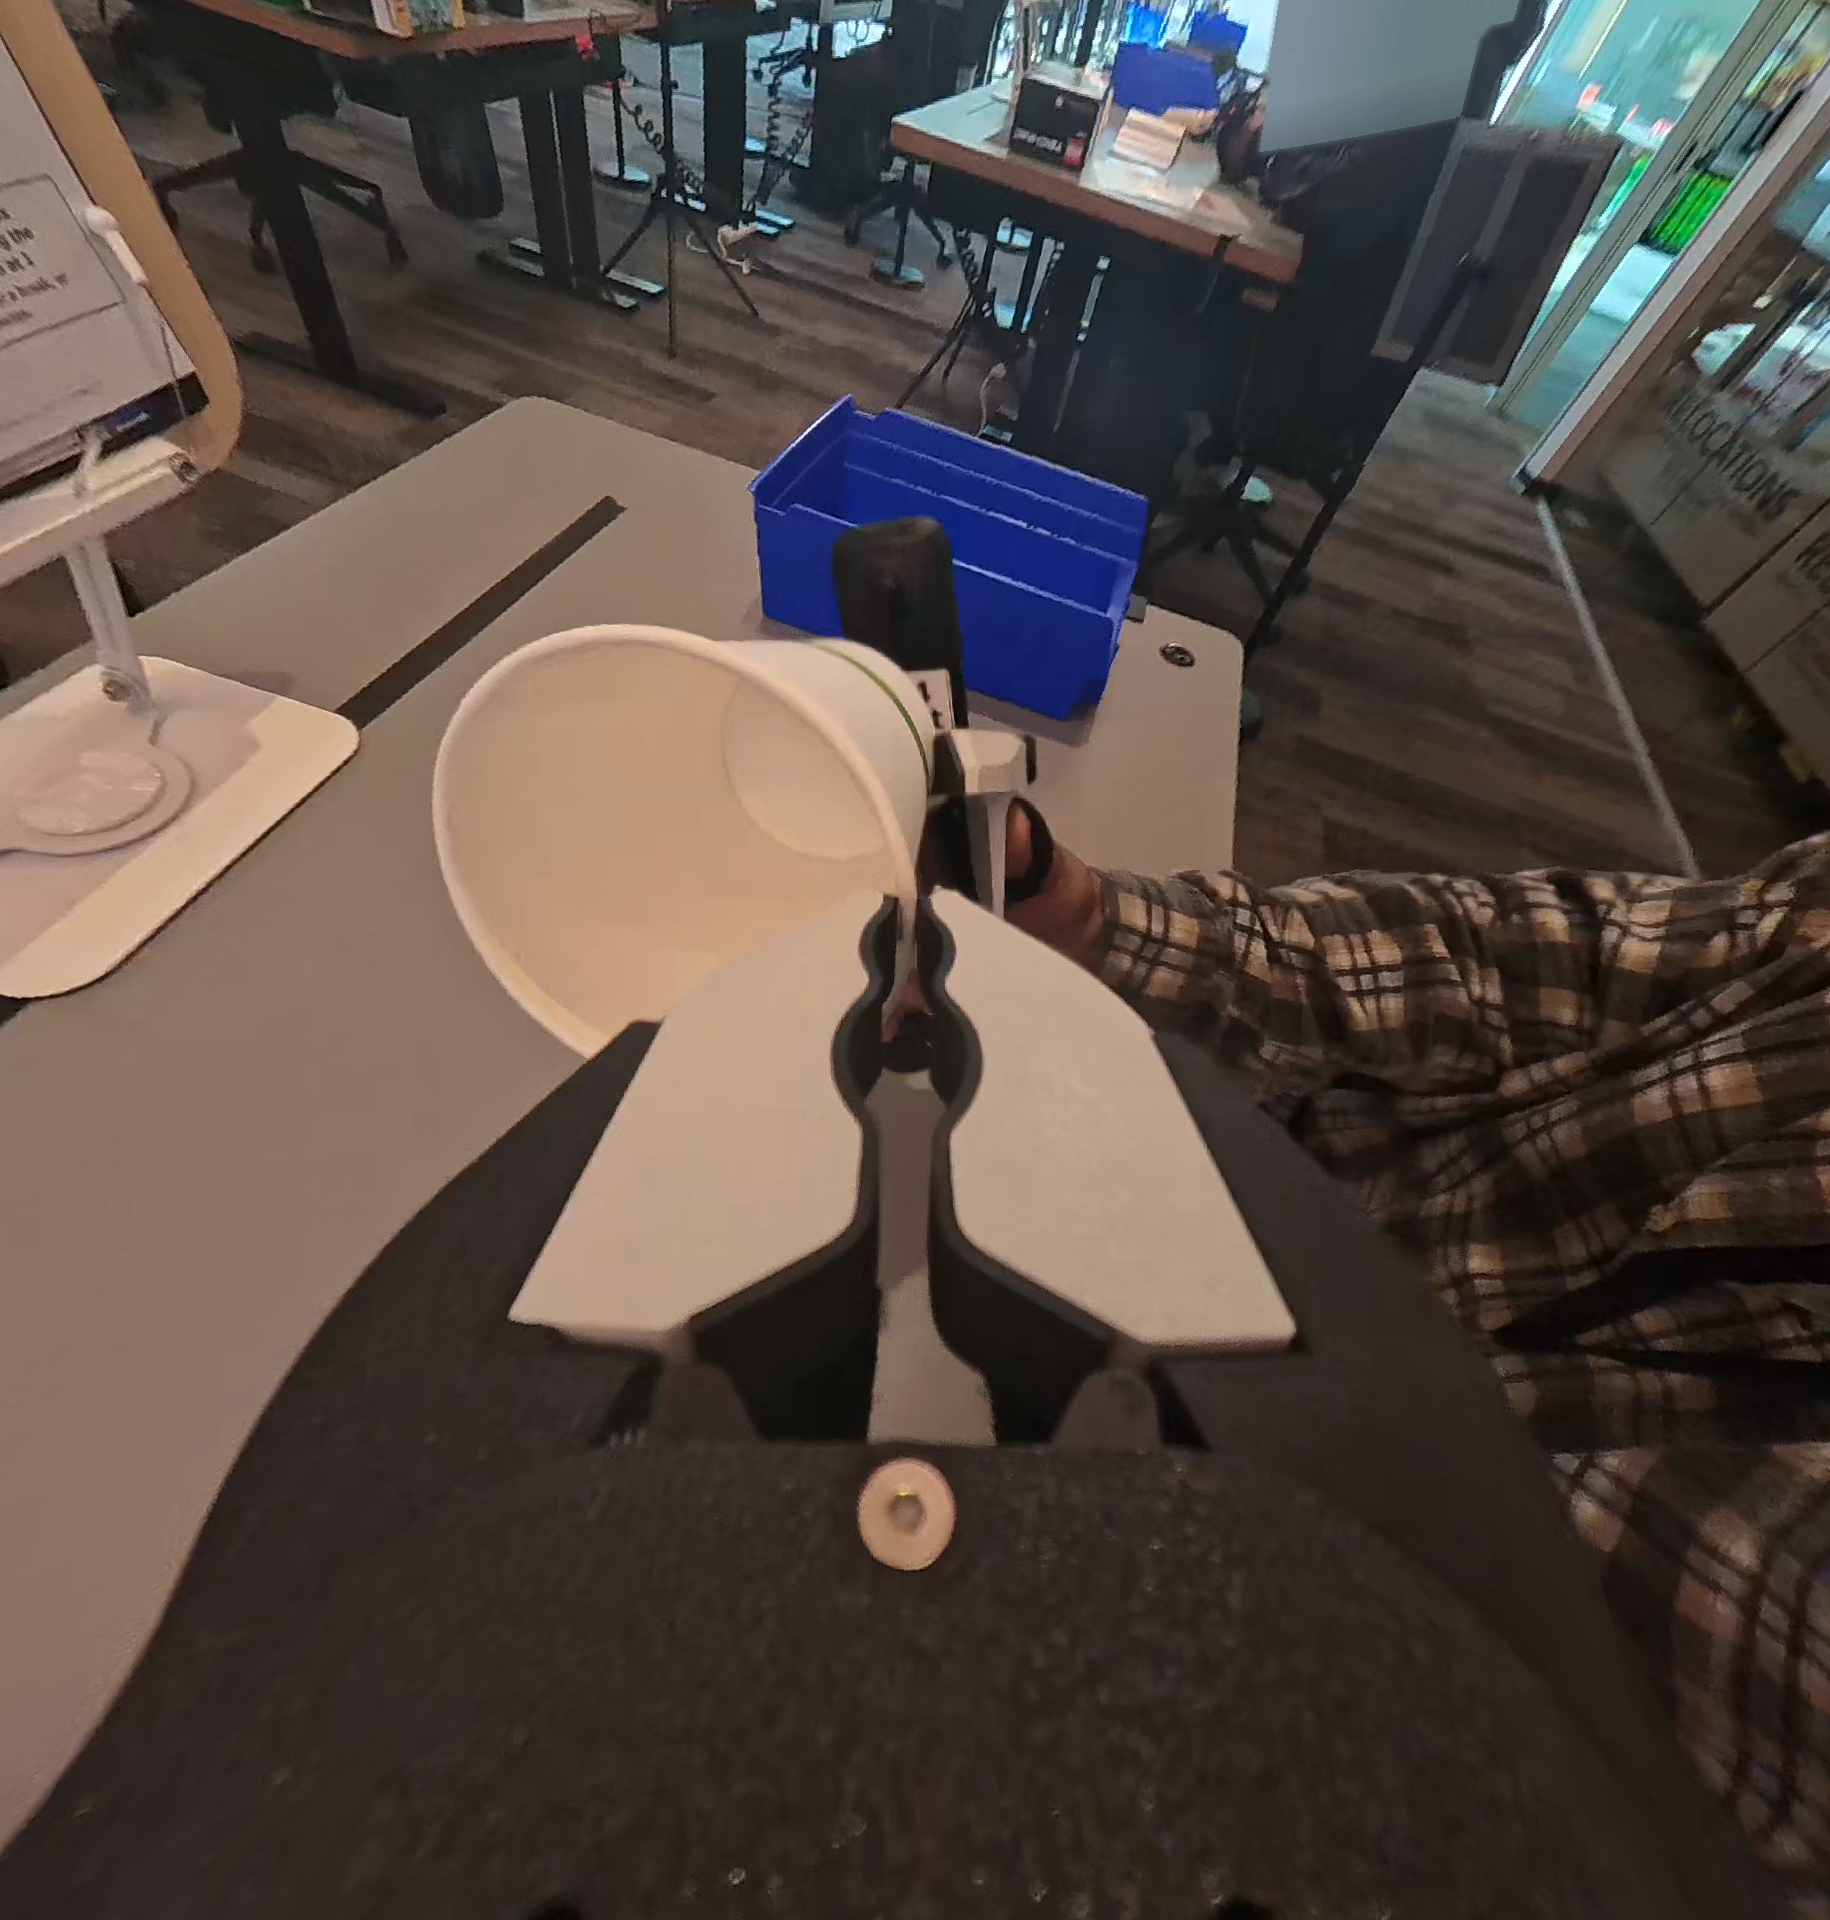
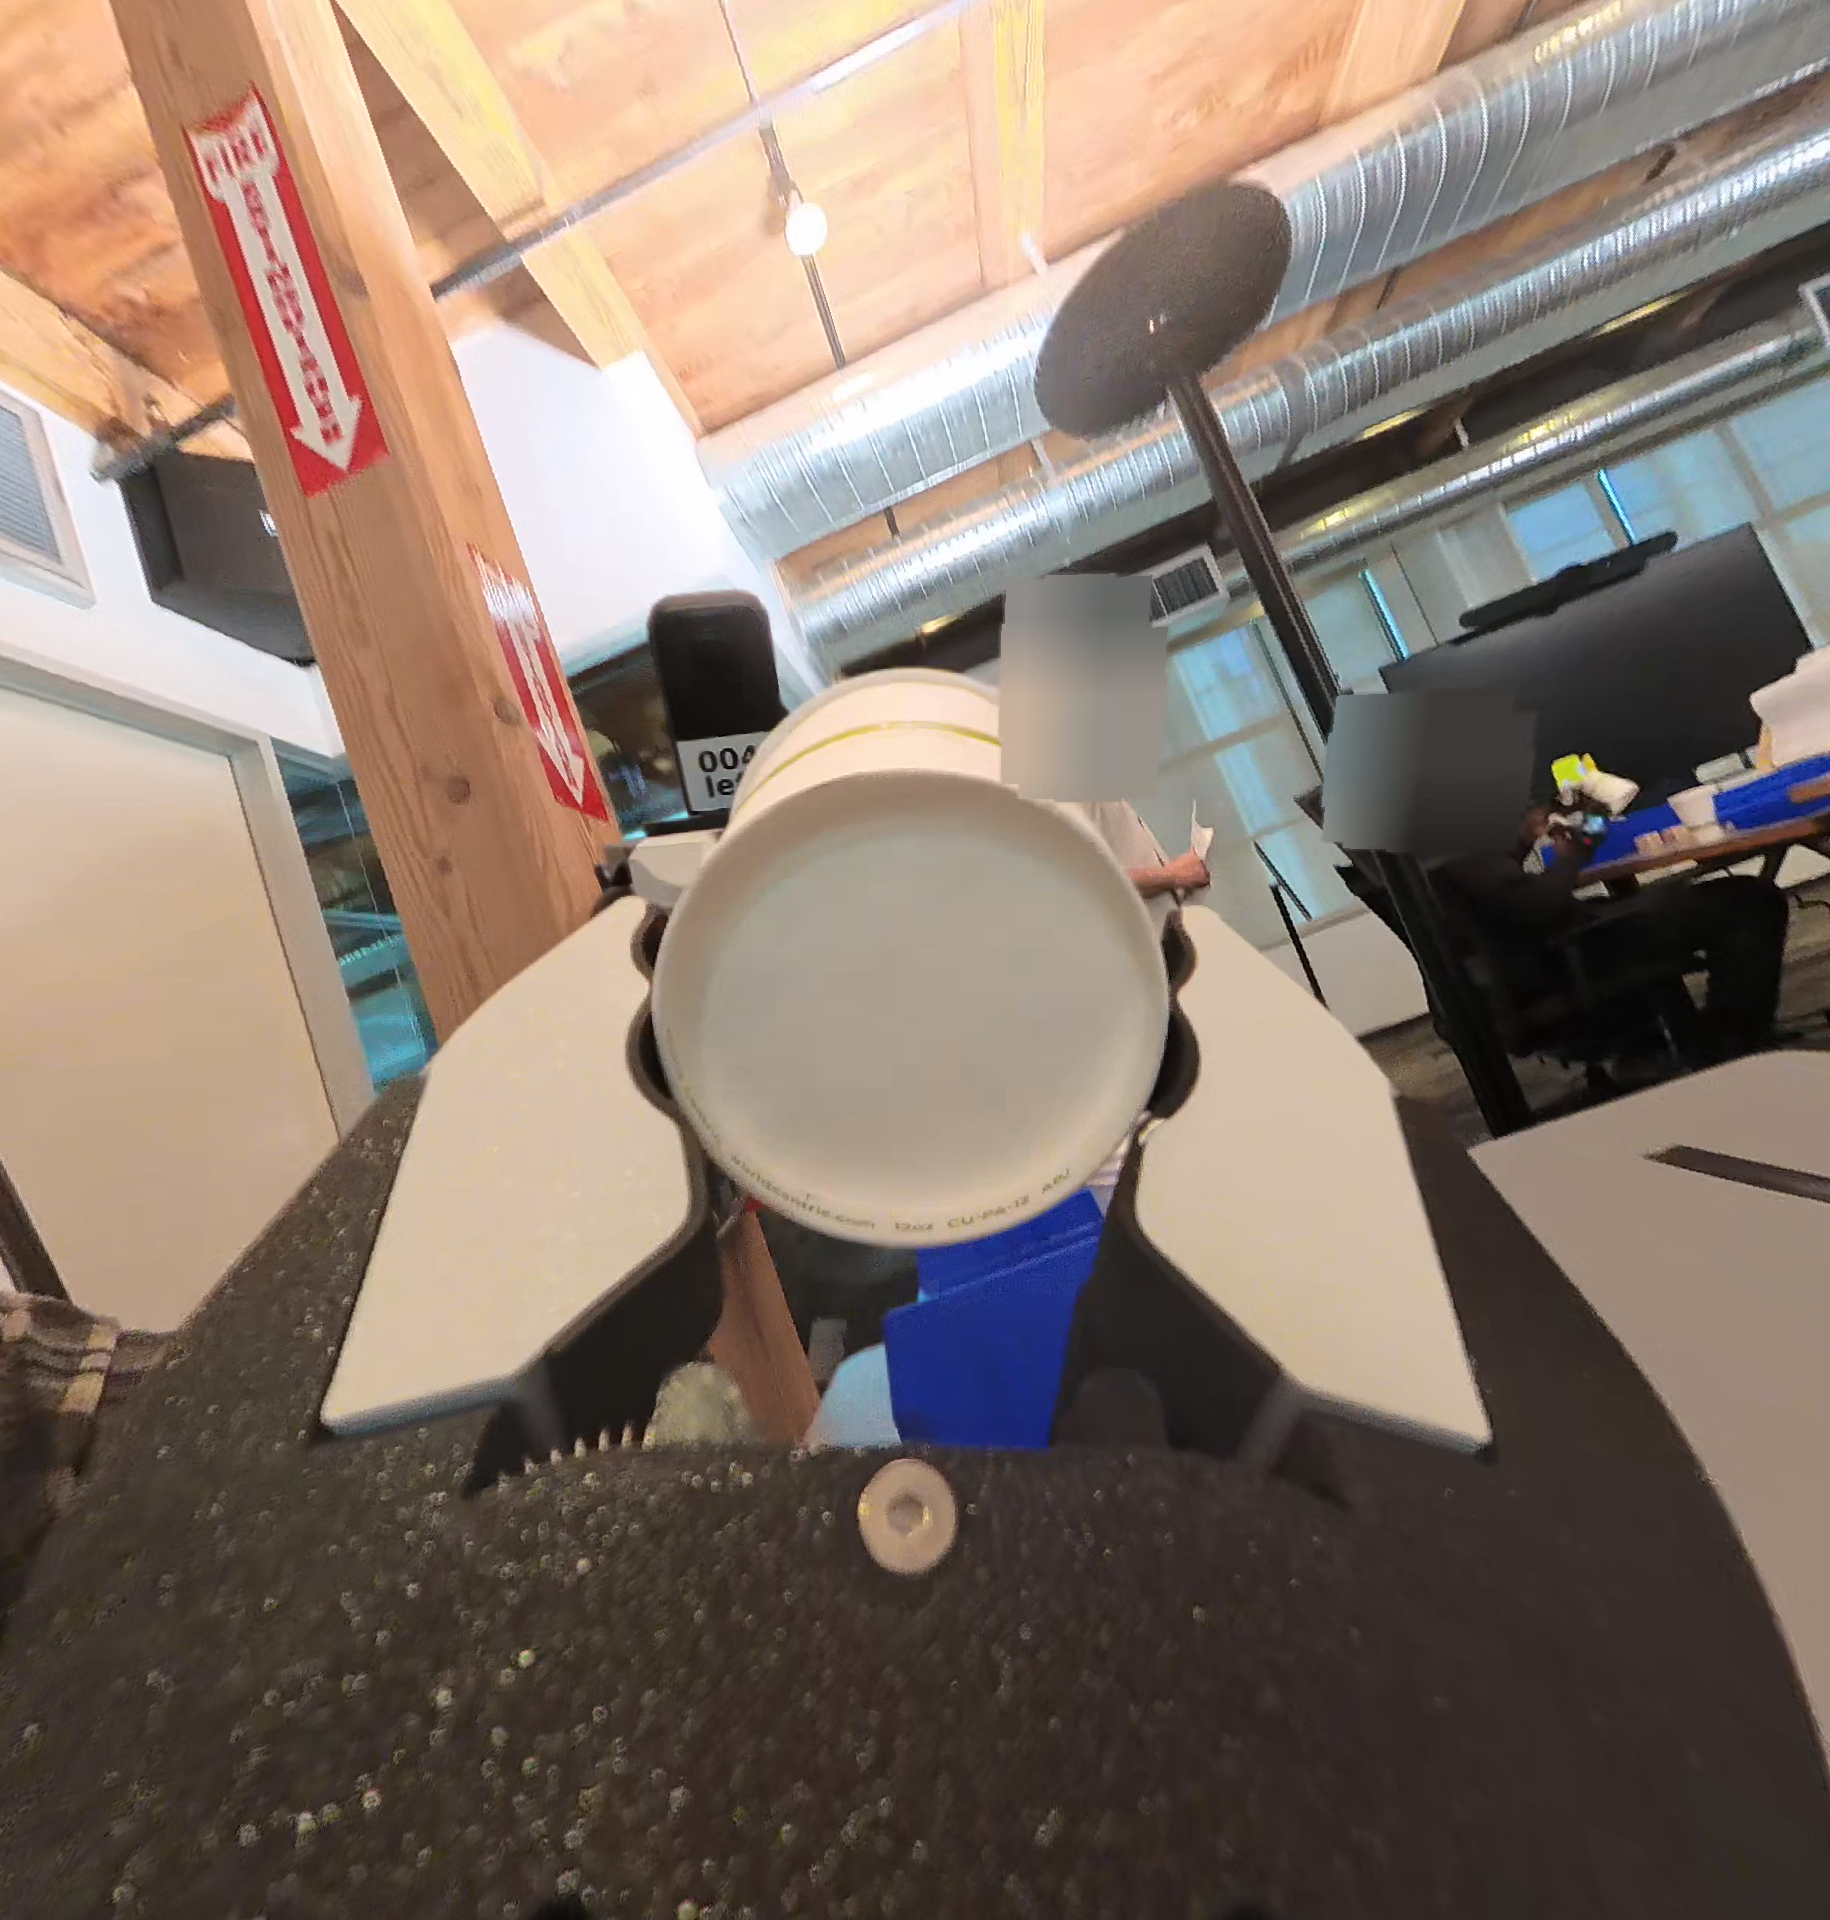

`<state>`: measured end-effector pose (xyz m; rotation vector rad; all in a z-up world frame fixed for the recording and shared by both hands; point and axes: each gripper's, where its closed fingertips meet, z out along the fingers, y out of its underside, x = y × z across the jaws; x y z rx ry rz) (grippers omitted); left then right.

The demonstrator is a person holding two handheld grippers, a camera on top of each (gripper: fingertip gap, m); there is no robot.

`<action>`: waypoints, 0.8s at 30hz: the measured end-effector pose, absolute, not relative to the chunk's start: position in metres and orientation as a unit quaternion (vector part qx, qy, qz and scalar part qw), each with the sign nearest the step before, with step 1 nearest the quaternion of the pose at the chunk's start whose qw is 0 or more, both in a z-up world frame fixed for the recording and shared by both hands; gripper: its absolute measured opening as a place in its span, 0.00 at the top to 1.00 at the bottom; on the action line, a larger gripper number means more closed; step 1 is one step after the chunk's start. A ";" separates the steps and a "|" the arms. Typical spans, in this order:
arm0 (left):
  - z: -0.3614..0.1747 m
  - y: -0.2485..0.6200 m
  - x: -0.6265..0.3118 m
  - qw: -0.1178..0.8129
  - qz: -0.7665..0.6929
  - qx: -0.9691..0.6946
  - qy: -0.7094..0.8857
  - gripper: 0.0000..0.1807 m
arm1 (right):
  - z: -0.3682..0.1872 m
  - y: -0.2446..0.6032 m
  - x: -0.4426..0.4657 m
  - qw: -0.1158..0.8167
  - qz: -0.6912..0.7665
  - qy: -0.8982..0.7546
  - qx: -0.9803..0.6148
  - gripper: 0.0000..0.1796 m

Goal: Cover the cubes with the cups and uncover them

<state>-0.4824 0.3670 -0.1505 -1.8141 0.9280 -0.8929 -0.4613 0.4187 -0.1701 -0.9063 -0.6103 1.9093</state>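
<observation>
Left wrist view: left gripper (image 1: 906, 935) pinches the rim of a cup (image 1: 672, 831) lying sideways, mouth toward the camera. Right gripper (image 2: 906, 997) clamps the same cup's base (image 2: 906, 997) from the far end. No cubes show.

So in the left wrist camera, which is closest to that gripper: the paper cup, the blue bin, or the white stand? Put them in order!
From the left gripper:
1. Paper cup: pinched by its rim in the jaws.
2. White stand: on the table's left.
3. Blue bin: at the table's far edge, behind the cup.
</observation>
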 end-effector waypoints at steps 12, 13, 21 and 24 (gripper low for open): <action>-0.175 0.343 -0.541 0.500 -0.376 -0.744 0.237 0.64 | -0.163 0.441 -0.479 0.420 0.521 -0.535 -0.515 0.51; -0.177 0.333 -0.554 0.511 -0.362 -0.747 0.223 0.64 | -0.168 0.444 -0.485 0.406 0.484 -0.568 -0.528 0.51; -0.204 0.234 -0.638 0.555 -0.263 -0.779 0.128 0.65 | -0.227 0.433 -0.550 0.246 0.265 -0.749 -0.555 0.50; -0.220 0.208 -0.655 0.551 -0.259 -0.788 0.094 0.65 | -0.252 0.423 -0.573 0.196 0.230 -0.776 -0.553 0.50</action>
